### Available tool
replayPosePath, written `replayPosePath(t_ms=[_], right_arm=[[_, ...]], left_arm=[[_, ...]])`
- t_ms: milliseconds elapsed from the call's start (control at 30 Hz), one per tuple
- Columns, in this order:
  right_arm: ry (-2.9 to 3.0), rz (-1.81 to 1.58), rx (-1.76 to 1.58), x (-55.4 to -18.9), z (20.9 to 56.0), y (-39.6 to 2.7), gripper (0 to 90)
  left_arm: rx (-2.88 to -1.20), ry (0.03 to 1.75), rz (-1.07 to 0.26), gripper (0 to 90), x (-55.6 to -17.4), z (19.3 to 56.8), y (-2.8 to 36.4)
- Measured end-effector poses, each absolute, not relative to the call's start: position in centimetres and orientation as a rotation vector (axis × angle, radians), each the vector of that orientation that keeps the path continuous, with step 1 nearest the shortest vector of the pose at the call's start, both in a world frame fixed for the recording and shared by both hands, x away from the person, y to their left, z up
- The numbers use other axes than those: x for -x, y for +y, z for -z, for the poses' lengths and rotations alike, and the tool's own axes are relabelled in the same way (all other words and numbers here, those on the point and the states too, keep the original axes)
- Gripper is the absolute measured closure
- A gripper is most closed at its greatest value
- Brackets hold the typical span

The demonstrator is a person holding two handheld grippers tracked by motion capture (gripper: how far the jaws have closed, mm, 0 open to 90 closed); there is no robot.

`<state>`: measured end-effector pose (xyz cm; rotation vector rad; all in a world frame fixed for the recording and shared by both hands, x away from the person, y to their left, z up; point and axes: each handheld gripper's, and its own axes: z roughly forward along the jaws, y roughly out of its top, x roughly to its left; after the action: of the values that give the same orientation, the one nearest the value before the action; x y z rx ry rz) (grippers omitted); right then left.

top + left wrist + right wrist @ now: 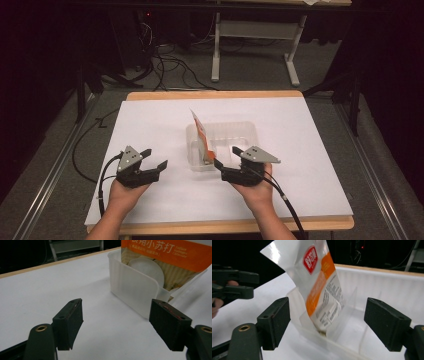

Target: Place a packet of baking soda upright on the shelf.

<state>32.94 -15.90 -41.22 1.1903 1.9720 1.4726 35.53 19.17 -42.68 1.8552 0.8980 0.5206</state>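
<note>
1. Step in hand – dropping the pouch (202,137) into the clear tub (245,131); it stands tilted against the tub's left wall, bottom inside.
2. My right gripper (226,159) sits just at the tub's near corner, jaws spread, pinching nothing.
3. My left gripper (154,158) rests on the white table (150,120), jaws spread, empty.
4. Next, I judge – back the right off without knocking the pouch.

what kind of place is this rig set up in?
Probably a lab or recording workspace, not a home: a white-topped table with dark curtains around it, loose cables on the grey floor, and another bench's legs behind.
</note>
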Motion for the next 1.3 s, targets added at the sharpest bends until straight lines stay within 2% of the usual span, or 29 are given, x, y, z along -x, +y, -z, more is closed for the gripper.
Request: replayPosePath(t_ms=[200, 333, 367, 400, 467, 500, 567, 733, 867, 1100, 1300], right_arm=[[1.942, -1.426, -1.196, -31.5, 41.0, -19.3, 21.4], [1.872, -1.375, -1.254, -30.7, 40.7, -24.0, 24.3], [1.872, -1.375, -1.254, -30.7, 40.7, -24.0, 24.3], [1.837, -1.332, -1.277, -30.4, 40.7, -26.2, 24.9], [1.818, -1.303, -1.29, -30.2, 40.7, -27.4, 25.0], [1.775, -1.251, -1.318, -29.7, 41.1, -29.9, 26.2], [1.727, -1.206, -1.339, -28.9, 42.0, -32.2, 27.8], [1.657, -1.095, -1.443, -28.8, 43.6, -36.2, 29.3], [1.654, -1.108, -1.498, -29.4, 44.4, -36.4, 29.7], [1.73, -1.122, -1.427, -29.5, 44.1, -34.4, 29.5], [1.723, -1.113, -1.443, -29.5, 44.2, -34.8, 30.1]], left_arm=[[-1.863, 0.906, -0.523, 27.5, -35.6, 42.8, 19.1], [-1.873, 0.906, -0.527, 27.5, -35.5, 42.9, 19.0], [-1.874, 0.907, -0.527, 27.5, -35.5, 42.9, 19.0], [-1.876, 0.907, -0.525, 27.5, -35.5, 42.9, 19.0], [-1.883, 0.906, -0.526, 27.5, -35.6, 43.1, 19.0], [-1.885, 0.907, -0.525, 27.4, -35.6, 43.1, 19.0], [-1.897, 0.912, -0.518, 27.3, -35.7, 43.3, 19.0], [-1.96, 0.897, -0.474, 25.9, -36.0, 43.9, 18.2], [-1.972, 0.868, -0.514, 26.2, -35.7, 43.8, 17.6], [-1.977, 0.867, -0.504, 26.0, -35.6, 43.9, 17.6], [-1.973, 0.866, -0.503, 26.0, -35.6, 43.8, 17.7]])
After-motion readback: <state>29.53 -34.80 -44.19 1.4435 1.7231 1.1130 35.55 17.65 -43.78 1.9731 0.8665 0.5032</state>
